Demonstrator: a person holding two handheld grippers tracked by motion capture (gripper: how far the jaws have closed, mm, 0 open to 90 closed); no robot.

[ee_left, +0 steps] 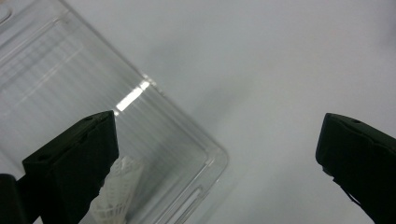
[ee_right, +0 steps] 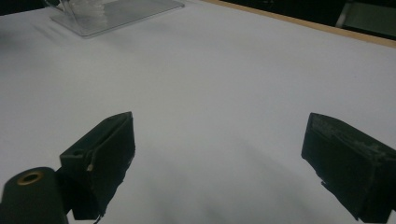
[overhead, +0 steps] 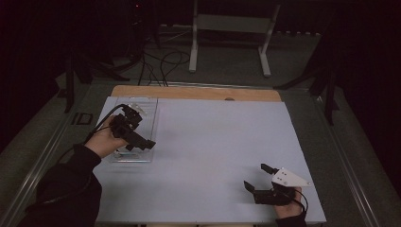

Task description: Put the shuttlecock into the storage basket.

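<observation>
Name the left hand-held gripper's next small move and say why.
Probably ease the left hand-held gripper down and toward the white shuttlecock. Its jaws stand open above the clear tray, and the shuttlecock lies beside one jaw, not between them.

It looked like a dark lab or studio: black curtains, loose floor cables point(overhead: 161, 64), a white metal stand point(overhead: 230, 28), a white-covered worktable point(overhead: 213, 142).
</observation>
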